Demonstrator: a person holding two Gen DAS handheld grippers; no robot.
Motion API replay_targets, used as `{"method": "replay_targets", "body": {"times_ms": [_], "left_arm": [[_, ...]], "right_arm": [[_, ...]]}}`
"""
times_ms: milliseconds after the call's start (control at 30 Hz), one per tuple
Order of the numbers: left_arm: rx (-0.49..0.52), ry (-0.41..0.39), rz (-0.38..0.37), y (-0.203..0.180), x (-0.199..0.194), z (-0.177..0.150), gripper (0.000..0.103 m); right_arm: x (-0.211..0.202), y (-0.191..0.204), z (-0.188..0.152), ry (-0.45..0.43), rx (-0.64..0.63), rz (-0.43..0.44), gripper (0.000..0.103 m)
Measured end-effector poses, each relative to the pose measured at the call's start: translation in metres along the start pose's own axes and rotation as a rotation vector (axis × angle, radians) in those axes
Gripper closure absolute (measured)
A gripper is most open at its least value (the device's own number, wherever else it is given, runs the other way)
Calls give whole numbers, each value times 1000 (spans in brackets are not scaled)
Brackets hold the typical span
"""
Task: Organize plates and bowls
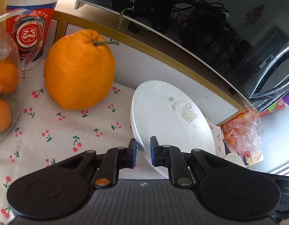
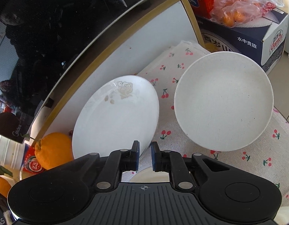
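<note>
Between both grippers, plate (image 2: 116, 116) rim clamped by left gripper (image 1: 143, 150) & right gripper (image 2: 145, 154), near edge hidden

A cherry-print cloth (image 1: 50, 127) covers the table. Along its far edge stands a white panel with a wooden frame (image 1: 163, 56), and a glossy black Midea appliance (image 1: 182, 9) sits on top of it, mirroring a dim room. Past the cloth's far right corner, a printed cardboard box (image 2: 247, 43) rests on pale floor tiles (image 2: 287, 97). Daylight falls bright and even across the cloth.
</note>
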State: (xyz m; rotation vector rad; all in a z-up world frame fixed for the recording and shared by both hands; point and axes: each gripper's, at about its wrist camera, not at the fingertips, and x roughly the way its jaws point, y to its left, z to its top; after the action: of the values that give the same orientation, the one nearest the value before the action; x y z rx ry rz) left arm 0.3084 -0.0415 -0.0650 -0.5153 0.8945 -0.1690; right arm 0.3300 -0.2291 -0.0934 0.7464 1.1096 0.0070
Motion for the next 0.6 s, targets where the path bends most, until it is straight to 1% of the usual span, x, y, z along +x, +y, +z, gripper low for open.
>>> {"method": "replay_targets", "body": {"times_ms": [267, 333, 433, 600], "left_arm": [[-9, -42, 12, -5, -46, -6, 90], [6, -57, 19, -9, -59, -10, 90], [21, -80, 27, -14, -80, -15, 90], [16, -101, 36, -15, -108, -25, 90]], "right_arm": [[-37, 9, -14, -10, -61, 48, 90], [-47, 10, -18, -11, -72, 61, 90], [-64, 13, -28, -18, -103, 71, 89], [-96, 18, -46, -33, -144, 98, 89]]}}
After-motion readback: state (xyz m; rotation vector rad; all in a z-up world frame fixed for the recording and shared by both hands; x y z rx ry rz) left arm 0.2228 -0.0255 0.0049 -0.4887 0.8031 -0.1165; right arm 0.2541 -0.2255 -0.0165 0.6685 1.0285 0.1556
